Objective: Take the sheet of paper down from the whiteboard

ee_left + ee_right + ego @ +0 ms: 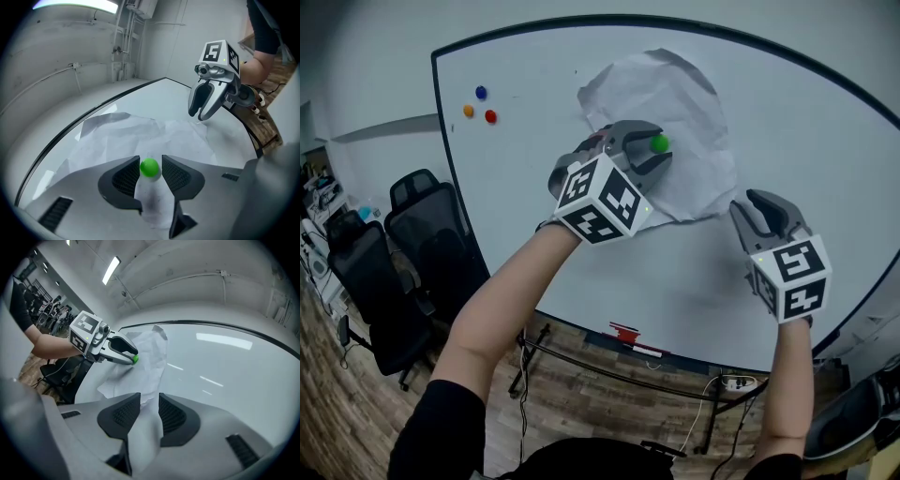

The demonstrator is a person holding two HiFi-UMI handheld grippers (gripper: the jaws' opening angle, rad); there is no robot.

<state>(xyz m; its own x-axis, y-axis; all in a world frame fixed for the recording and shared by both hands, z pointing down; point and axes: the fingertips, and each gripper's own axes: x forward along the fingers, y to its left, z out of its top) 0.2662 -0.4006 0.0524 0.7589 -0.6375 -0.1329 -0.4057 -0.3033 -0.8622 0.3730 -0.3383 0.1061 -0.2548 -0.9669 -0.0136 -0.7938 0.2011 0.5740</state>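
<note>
A crumpled white sheet of paper (675,112) (117,140) (152,357) hangs on the whiteboard (581,253), pinned by a green round magnet (659,143) (149,167) (135,359). My left gripper (652,146) (150,162) points at the board with its jaws open on either side of the magnet; a thin gap shows beside the ball. My right gripper (748,205) (149,399) is open at the sheet's lower right corner, and the paper's edge lies just ahead between its jaws, not pinched. Each gripper also shows in the other's view, the right gripper (200,114) and the left gripper (126,352).
Blue (481,93), orange (469,111) and red (491,116) magnets sit at the board's upper left. A red eraser (625,333) lies on the ledge under the board. Black office chairs (422,220) stand at the left, and a power strip (736,382) lies on the wooden floor.
</note>
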